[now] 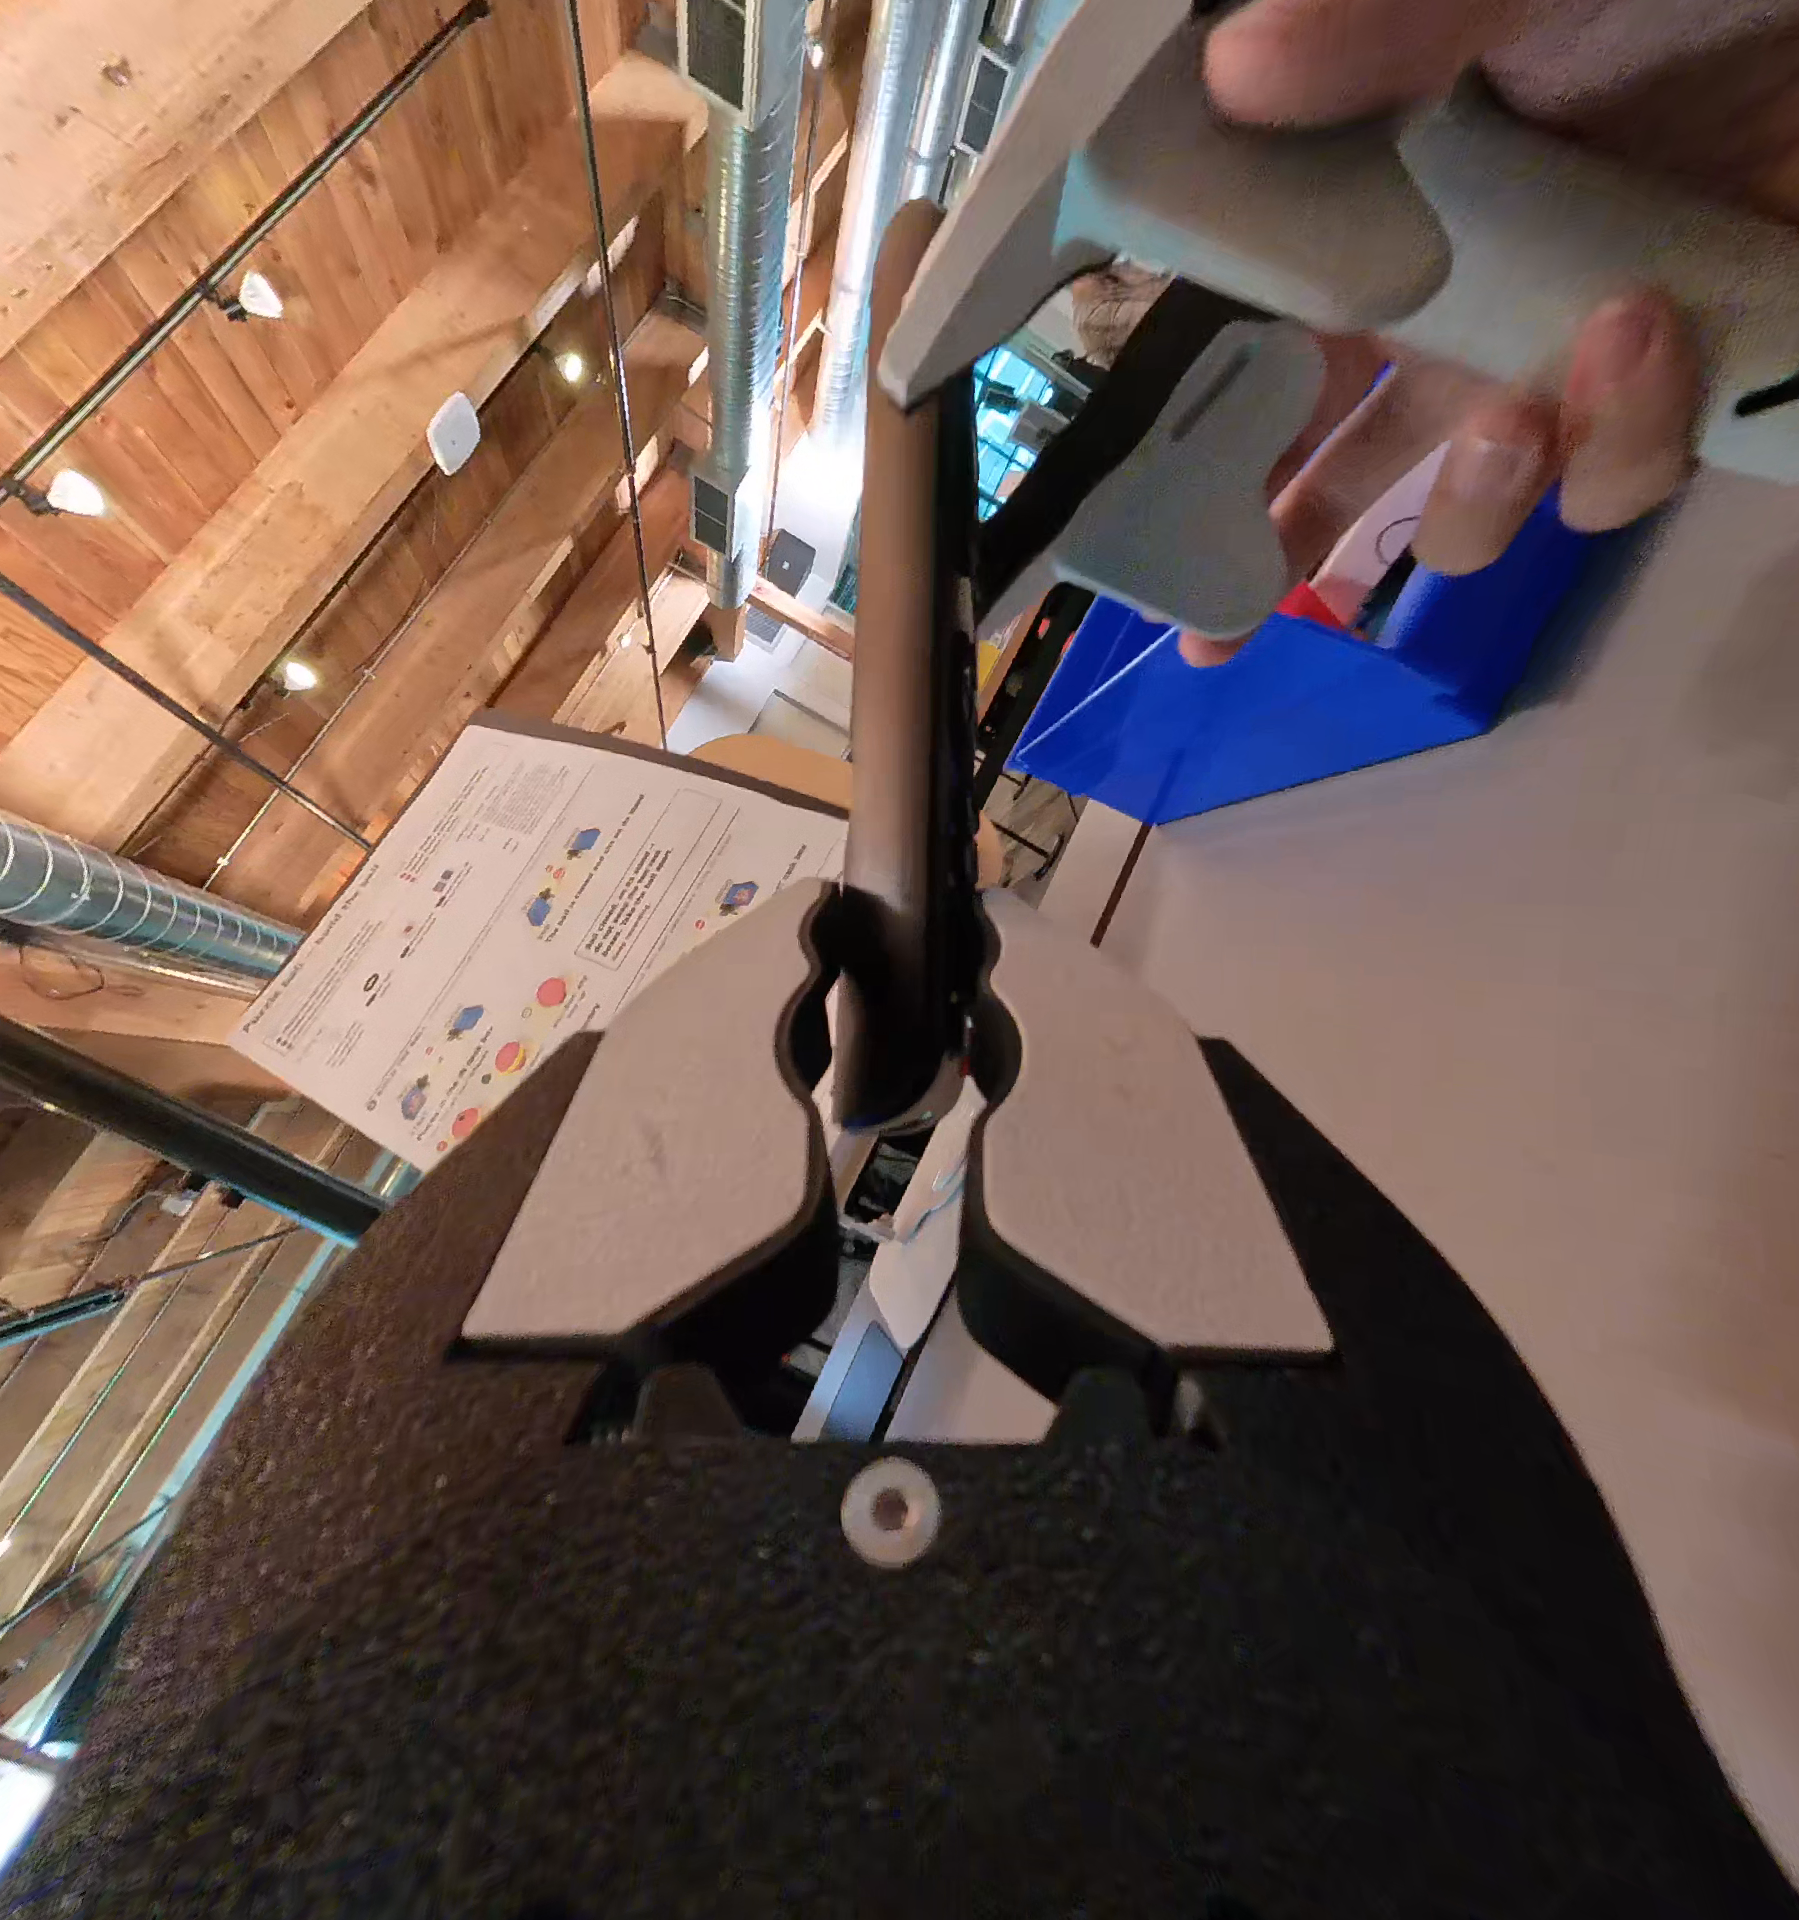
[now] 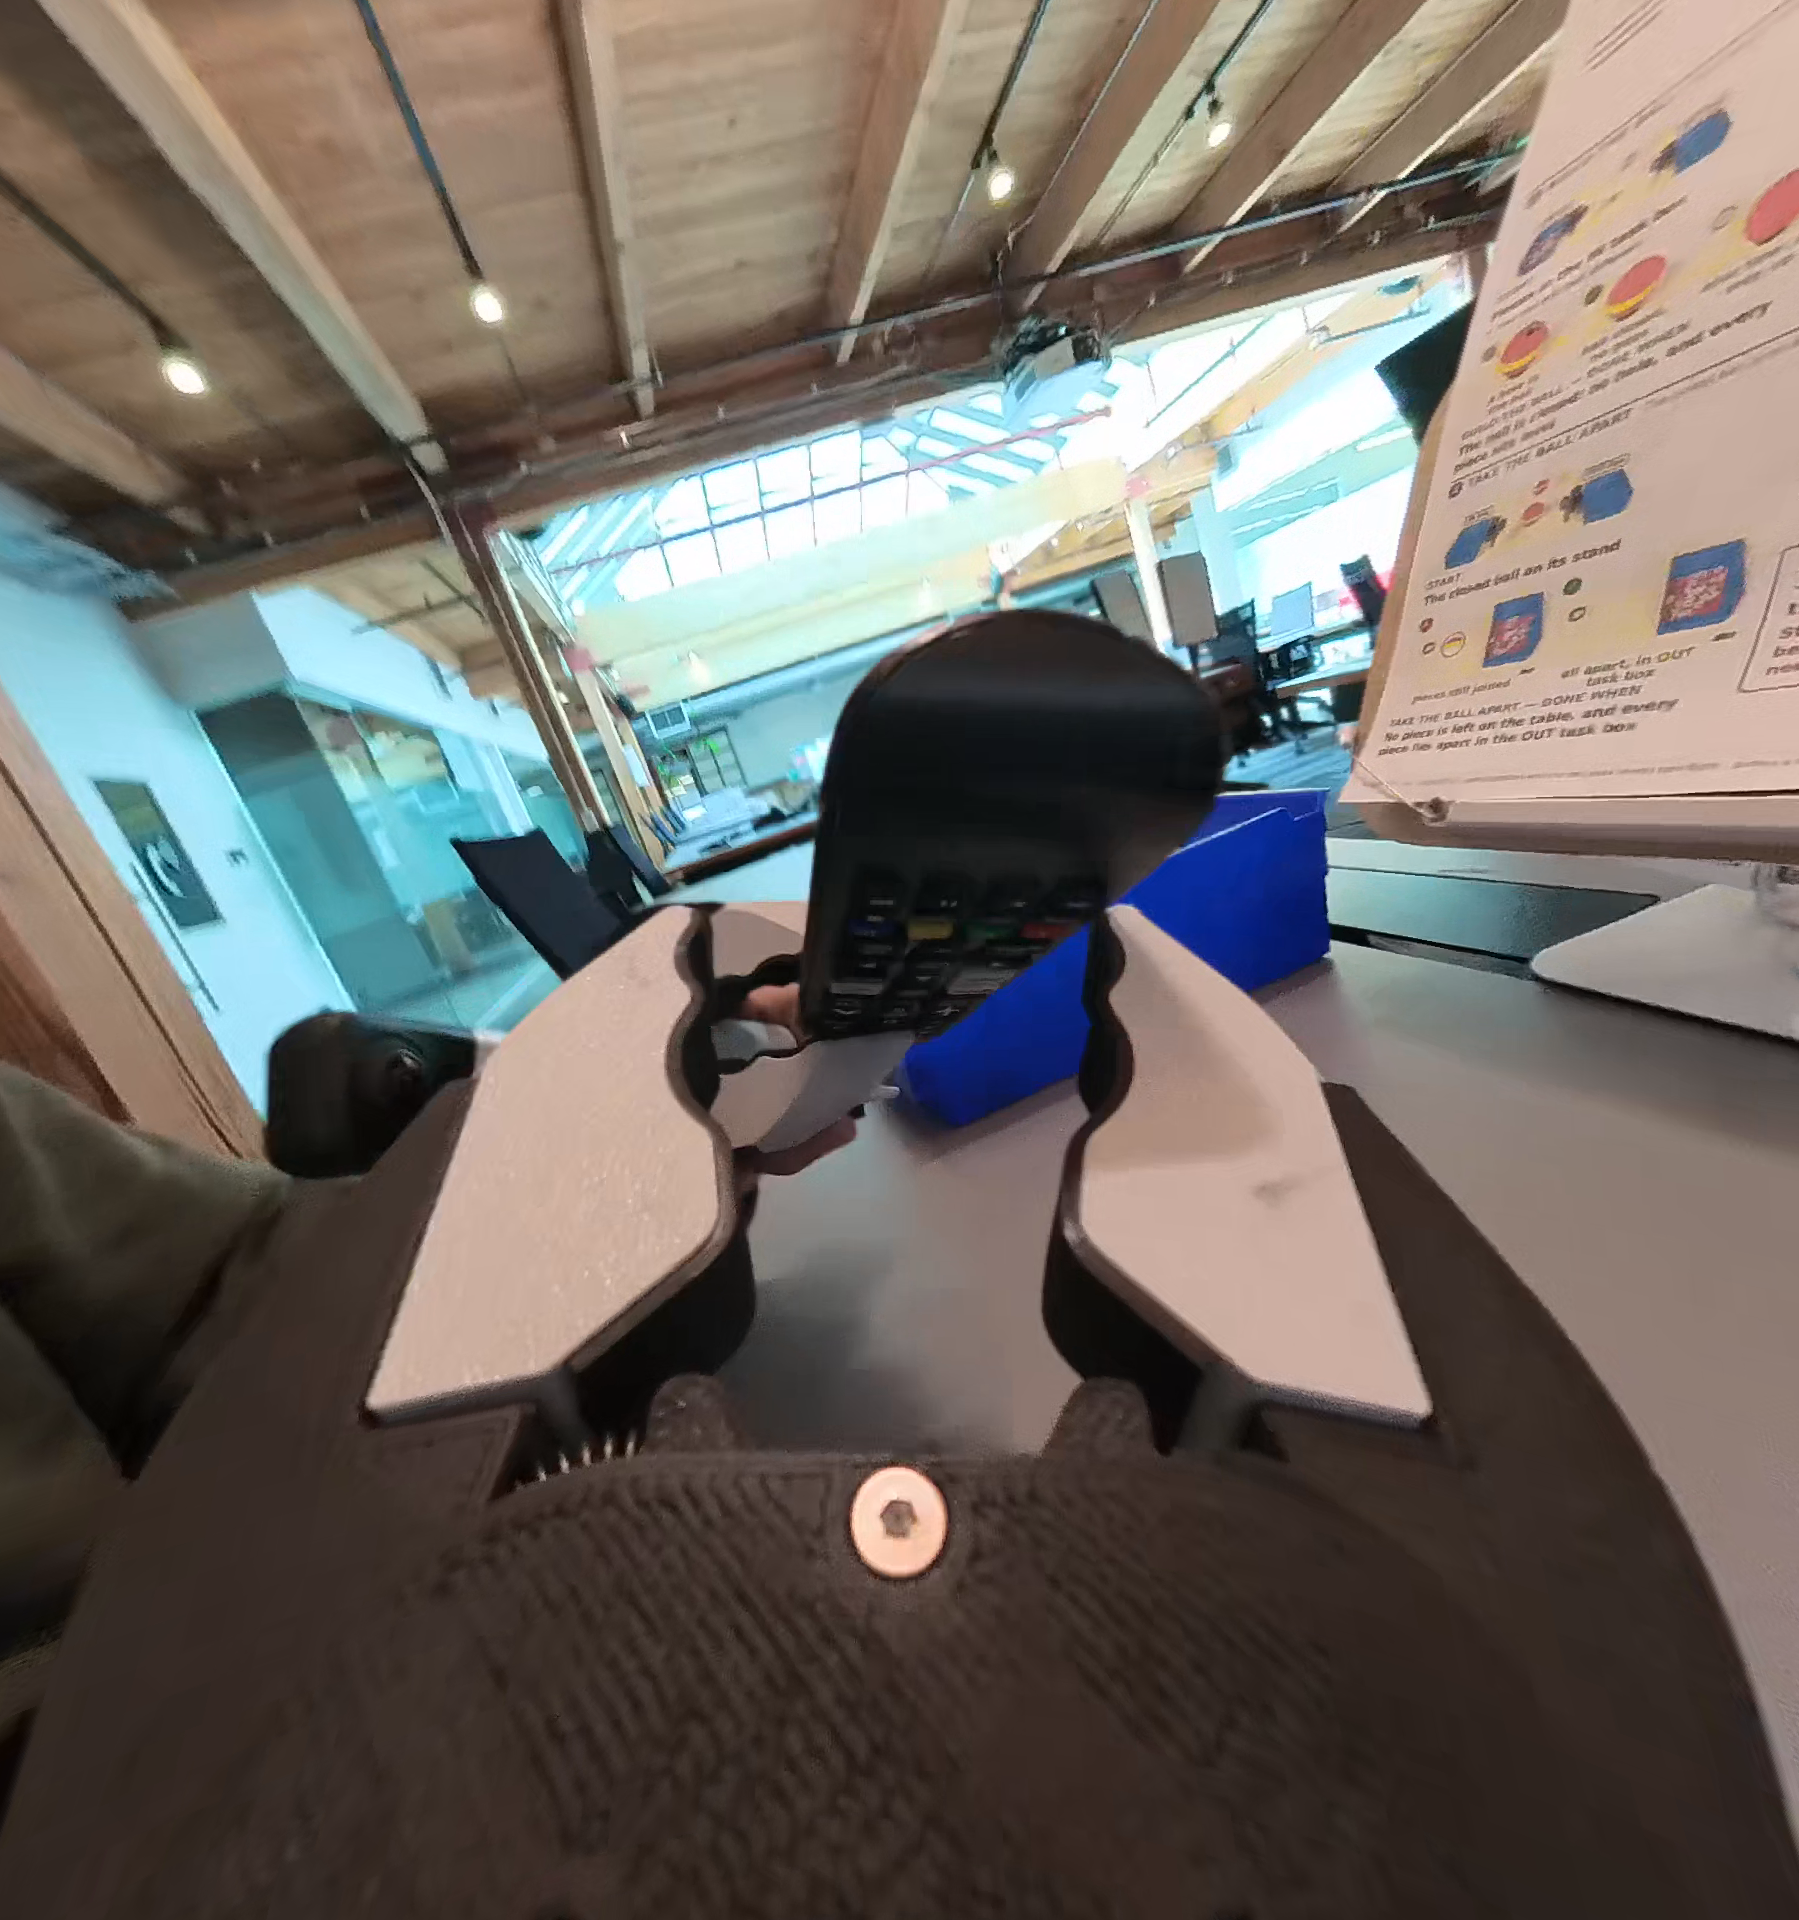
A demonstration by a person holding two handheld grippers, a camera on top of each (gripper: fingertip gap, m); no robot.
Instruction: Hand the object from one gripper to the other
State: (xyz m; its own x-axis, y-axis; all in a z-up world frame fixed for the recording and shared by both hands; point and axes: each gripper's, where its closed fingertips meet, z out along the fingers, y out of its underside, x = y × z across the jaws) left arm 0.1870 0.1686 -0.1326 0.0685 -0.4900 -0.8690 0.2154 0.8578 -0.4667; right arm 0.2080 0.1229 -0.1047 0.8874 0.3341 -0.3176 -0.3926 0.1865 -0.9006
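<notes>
Remote (image 1: 900,665) sits in the middle of our left wrist view, pinched tight at its near end by our left gripper (image 1: 900,1023). In the right wrist view our right gripper (image 2: 900,1029) is wide open — it holds nothing — with the remote's buttons just past its tips. A blue bin (image 2: 1227,894) stands behind on the grey table (image 2: 1497,1195).

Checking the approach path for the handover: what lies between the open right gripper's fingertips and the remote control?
Nothing solid. In the right wrist view the right gripper is open with only air, table and a blue bin behind, before the remote control.
</notes>
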